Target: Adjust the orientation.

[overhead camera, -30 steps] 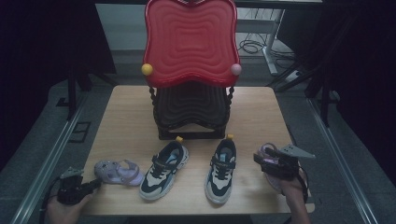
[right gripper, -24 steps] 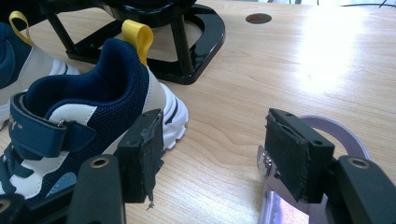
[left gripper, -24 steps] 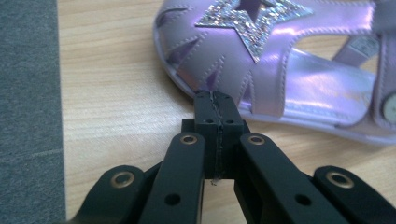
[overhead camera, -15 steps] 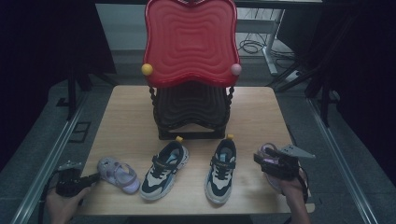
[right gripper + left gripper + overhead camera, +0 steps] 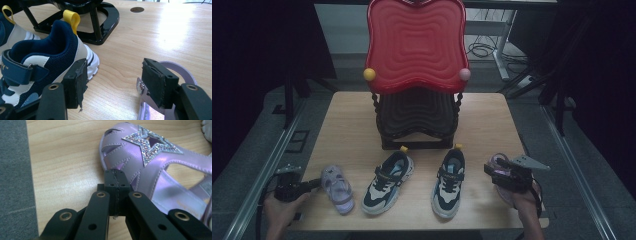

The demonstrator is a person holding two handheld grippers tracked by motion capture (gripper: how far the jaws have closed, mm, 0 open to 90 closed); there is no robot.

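Note:
In the left gripper view my left gripper [image 5: 117,178] is shut with nothing between its jaws, its tip against the side of a purple sandal [image 5: 155,157] with a glitter star. The high view shows that sandal [image 5: 337,189] at the front left of the table, just right of the left gripper [image 5: 316,184]. My right gripper [image 5: 116,77] stands open over bare wood, a second purple sandal [image 5: 175,68] behind its right jaw. In the high view this sandal [image 5: 499,161] lies under the right gripper [image 5: 490,169]. Two navy-and-white sneakers [image 5: 388,182] [image 5: 450,182] stand between the sandals.
A red wavy panel [image 5: 416,45] on a black stand [image 5: 417,120] fills the table's middle and back. The stand's black base [image 5: 105,22] is just beyond the right sneaker [image 5: 42,65]. The wooden table [image 5: 347,120] has a front edge close behind the left gripper.
The left gripper has moved right against the left sandal. That sandal has turned from lying crossways to pointing at the front edge. The right gripper has stayed put.

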